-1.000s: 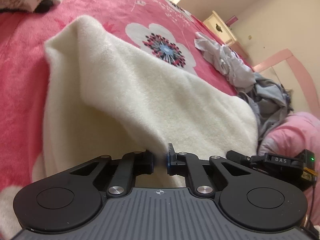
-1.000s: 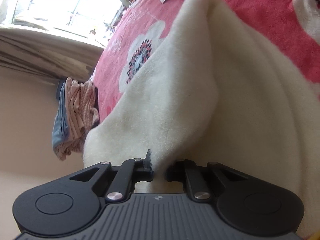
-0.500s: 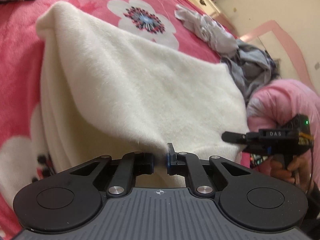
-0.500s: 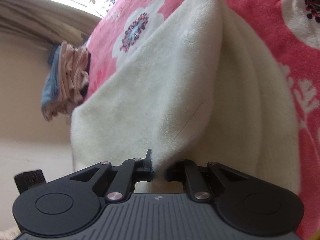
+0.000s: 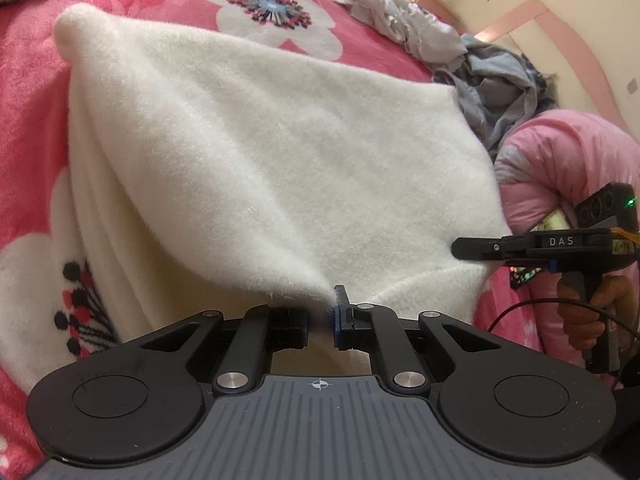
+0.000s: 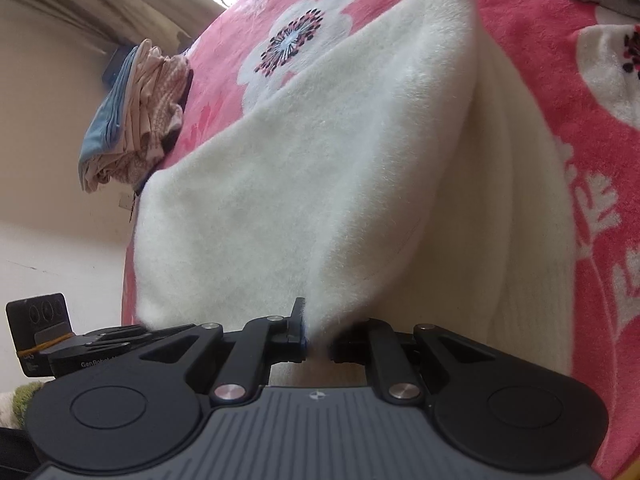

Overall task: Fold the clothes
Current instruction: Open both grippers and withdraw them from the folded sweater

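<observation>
The left gripper (image 5: 320, 326) is pinching one corner of the cream garment (image 5: 280, 152), its fingers closed on the fabric edge. The right gripper (image 6: 318, 342) is gripping another corner of the same garment (image 6: 340, 184), its fingers likewise clamped on the fleece.

The garment is thick, fuzzy and off-white, with a soft nap and no visible print. It is lying on the pink blanket (image 5: 32, 92), with its near edge lifted at both gripped corners. From each corner, the fabric is draping back in a broad taut sheet toward a rounded far corner resting on the blanket. Below the lifted layer, a second cream layer is showing ribbed vertical folds.

In the left view, the right gripper (image 5: 476, 248) is appearing at the garment's right edge, held in a hand (image 5: 580, 312). A heap of grey clothes (image 5: 480, 64) is lying beyond the garment. In the right view, a stack of folded items (image 6: 132, 120) is sitting near the blanket's edge.
</observation>
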Demonstrator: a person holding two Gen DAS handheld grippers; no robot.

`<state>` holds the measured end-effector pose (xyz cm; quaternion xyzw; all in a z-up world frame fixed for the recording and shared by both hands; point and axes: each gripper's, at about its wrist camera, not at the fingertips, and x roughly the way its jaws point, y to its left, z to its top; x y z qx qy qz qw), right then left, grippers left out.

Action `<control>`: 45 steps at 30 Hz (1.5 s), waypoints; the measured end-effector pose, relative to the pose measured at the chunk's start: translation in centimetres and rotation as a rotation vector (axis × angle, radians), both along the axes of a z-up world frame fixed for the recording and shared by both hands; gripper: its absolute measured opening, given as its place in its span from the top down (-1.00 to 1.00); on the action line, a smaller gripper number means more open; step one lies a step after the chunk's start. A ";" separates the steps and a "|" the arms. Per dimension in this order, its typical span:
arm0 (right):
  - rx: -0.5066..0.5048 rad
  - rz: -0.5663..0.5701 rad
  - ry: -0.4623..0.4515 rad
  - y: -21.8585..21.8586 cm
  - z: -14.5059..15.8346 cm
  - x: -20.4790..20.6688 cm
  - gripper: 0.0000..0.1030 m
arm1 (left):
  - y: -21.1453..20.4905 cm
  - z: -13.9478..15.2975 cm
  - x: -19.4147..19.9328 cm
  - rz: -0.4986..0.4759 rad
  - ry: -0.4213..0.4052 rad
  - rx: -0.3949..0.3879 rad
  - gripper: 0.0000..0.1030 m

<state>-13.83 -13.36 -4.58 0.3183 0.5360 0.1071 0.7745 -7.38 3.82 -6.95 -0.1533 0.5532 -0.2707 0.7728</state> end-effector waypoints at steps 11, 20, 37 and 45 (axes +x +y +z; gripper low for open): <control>-0.032 0.030 0.004 0.1 -0.5 -0.3 0.79 | 0.1 -0.1 -0.3 0.006 0.025 -0.016 0.82; -0.079 0.048 0.001 0.7 -2.8 -0.7 0.81 | 0.4 -2.4 -0.9 0.021 0.035 -0.009 0.81; -0.423 0.154 -0.314 -1.4 8.5 -1.6 0.41 | 4.2 6.3 -3.1 -0.146 -0.297 0.213 0.21; -0.547 0.153 -0.384 0.3 2.9 -0.1 0.67 | 3.1 3.8 0.2 -0.022 -0.362 0.224 0.12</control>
